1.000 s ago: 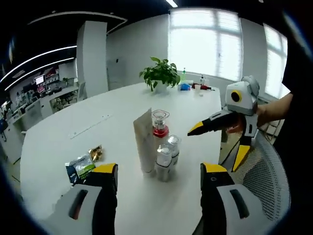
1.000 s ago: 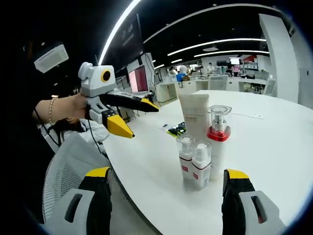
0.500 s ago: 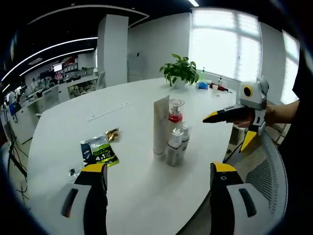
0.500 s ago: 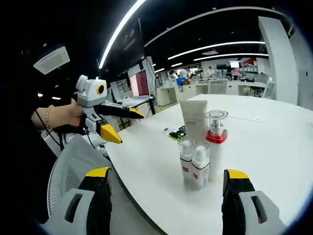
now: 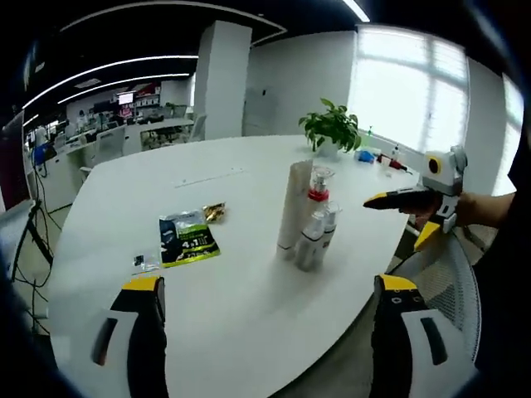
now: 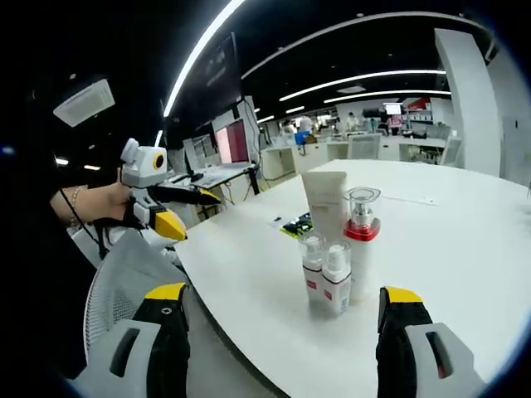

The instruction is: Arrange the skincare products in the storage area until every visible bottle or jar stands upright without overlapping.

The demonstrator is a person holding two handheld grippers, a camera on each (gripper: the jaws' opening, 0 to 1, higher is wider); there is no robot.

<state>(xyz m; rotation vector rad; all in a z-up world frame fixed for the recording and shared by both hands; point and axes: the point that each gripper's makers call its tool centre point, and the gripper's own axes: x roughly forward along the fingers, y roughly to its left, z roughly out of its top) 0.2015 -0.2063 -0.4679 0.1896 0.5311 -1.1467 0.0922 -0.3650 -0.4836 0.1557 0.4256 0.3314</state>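
Four skincare products stand upright in a tight cluster on the white desk (image 5: 249, 274): a tall tube (image 6: 325, 207), a red-collared pump bottle (image 6: 361, 240) and two small bottles (image 6: 325, 274), all long axes vertical. They sit straight ahead of your right gripper (image 6: 282, 340), jaws spread and empty, which looks the nearer; your left gripper (image 5: 265, 340), likewise spread and empty, has them ahead and slightly right (a green sachet (image 5: 187, 240) lies flat to their left). Whether any bottles touch is hard to tell.
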